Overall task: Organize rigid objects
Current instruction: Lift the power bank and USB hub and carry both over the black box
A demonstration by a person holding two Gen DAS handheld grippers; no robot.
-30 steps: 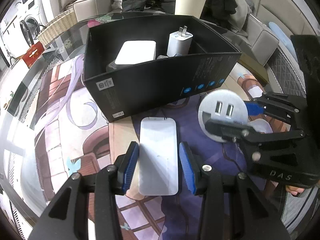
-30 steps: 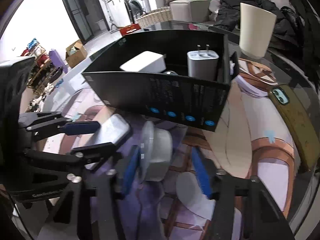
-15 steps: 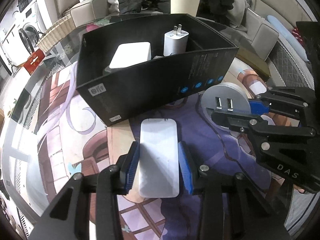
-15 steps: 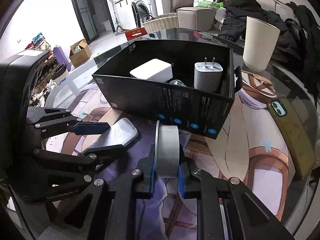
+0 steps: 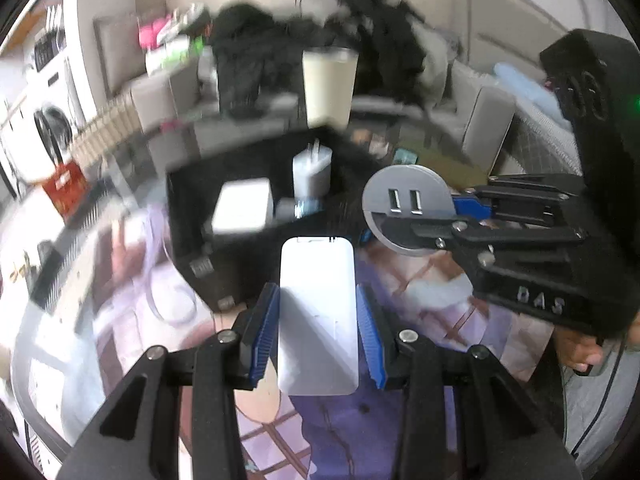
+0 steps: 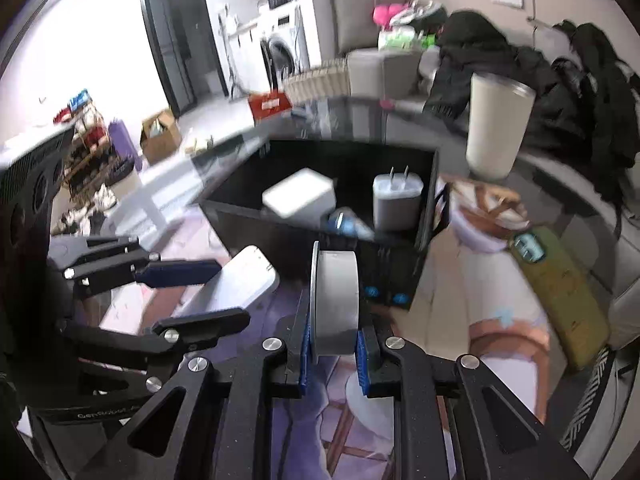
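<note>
Left wrist: power bank [image 5: 318, 312] between claw [image 5: 318, 330] pads.

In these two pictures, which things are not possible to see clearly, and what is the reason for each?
- Print on the black box: left wrist view, motion blur.
- Small blue item inside the box: right wrist view, blurred, so I cannot identify it.
- Lower end of the white flat device: left wrist view, partly behind the left tool.
- Ports of the round gray hub in the right tool: right wrist view, seen edge-on.
</note>
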